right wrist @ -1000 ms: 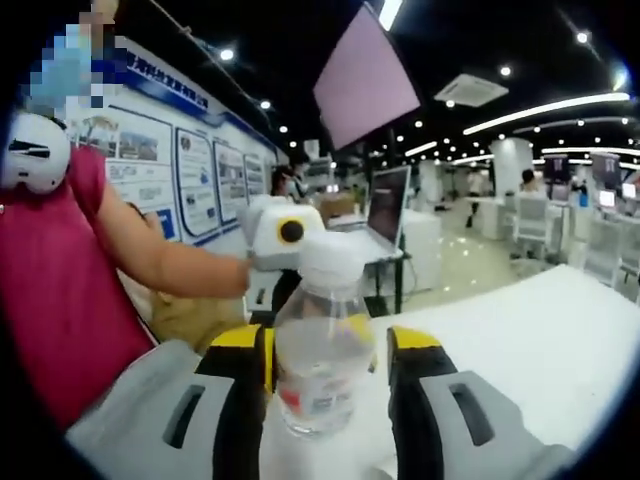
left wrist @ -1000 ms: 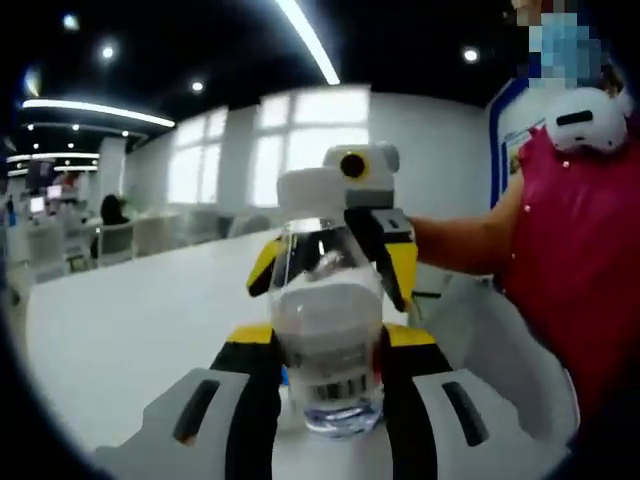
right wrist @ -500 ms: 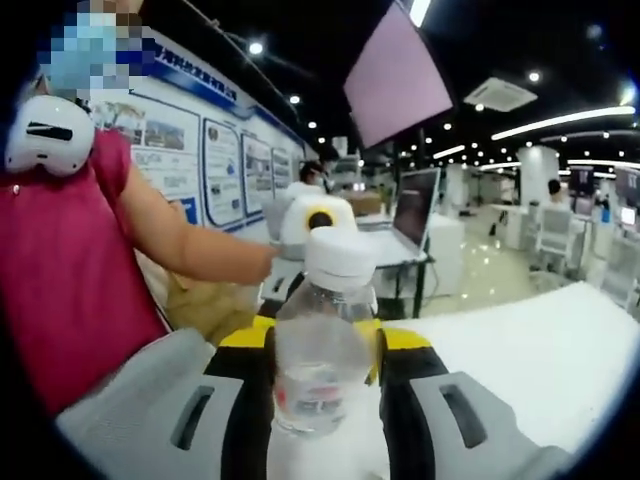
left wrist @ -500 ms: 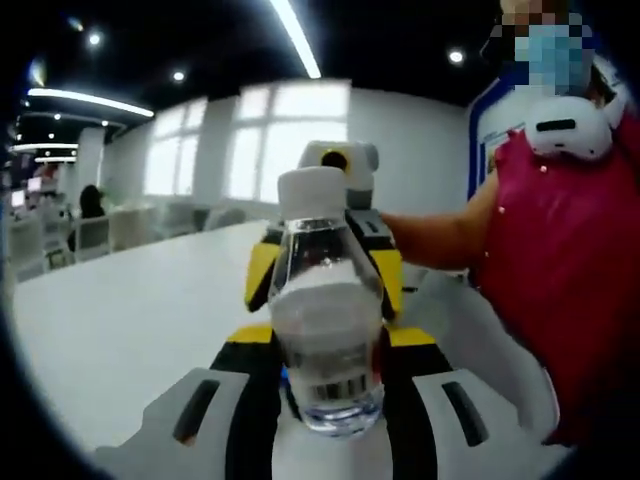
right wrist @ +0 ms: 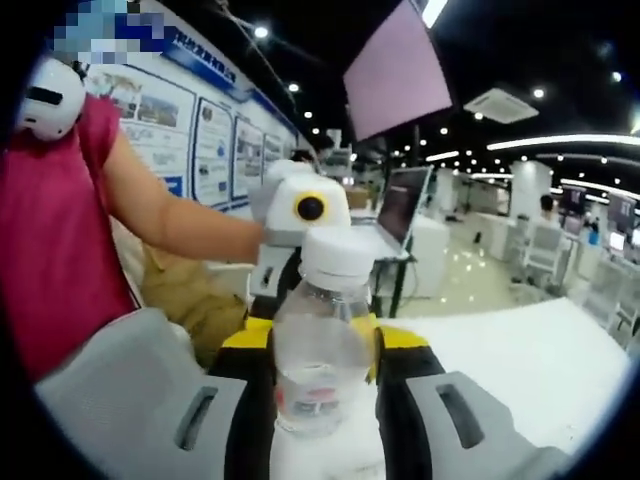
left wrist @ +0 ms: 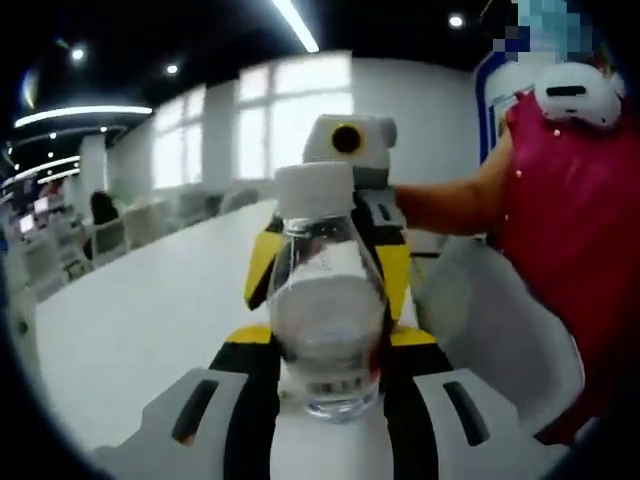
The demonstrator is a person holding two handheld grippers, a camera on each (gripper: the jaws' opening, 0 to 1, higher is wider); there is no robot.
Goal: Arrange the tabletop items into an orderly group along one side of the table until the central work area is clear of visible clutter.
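Left gripper view looks straight at a clear water bottle (left wrist: 328,330) with a white cap, standing between that gripper's own two yellow-and-black jaws, which press against its sides; the left gripper (left wrist: 328,345) is clenched on the bottle. Behind the bottle, facing back at the camera, is the right gripper (left wrist: 345,215), its jaws reaching in around the far side of the same bottle.

From the right gripper view the picture mirrors itself: the bottle (right wrist: 320,350) sits upright between the right gripper (right wrist: 322,345) jaws, pinched at the waist, with the left gripper (right wrist: 300,215) coming in from the opposite side. So both tools are clamped on one bottle at once, from opposing directions, which to my eye looks like a handover or a steadying hold so it stays upright while being carried to the table's edge.

The bottle's base is low over the white table (left wrist: 130,330); whether it touches the surface I cannot tell. A person in a red top (right wrist: 50,250) stands close behind, arm (right wrist: 170,230) stretched toward the grippers. A laptop (right wrist: 400,210) sits on another desk further back.
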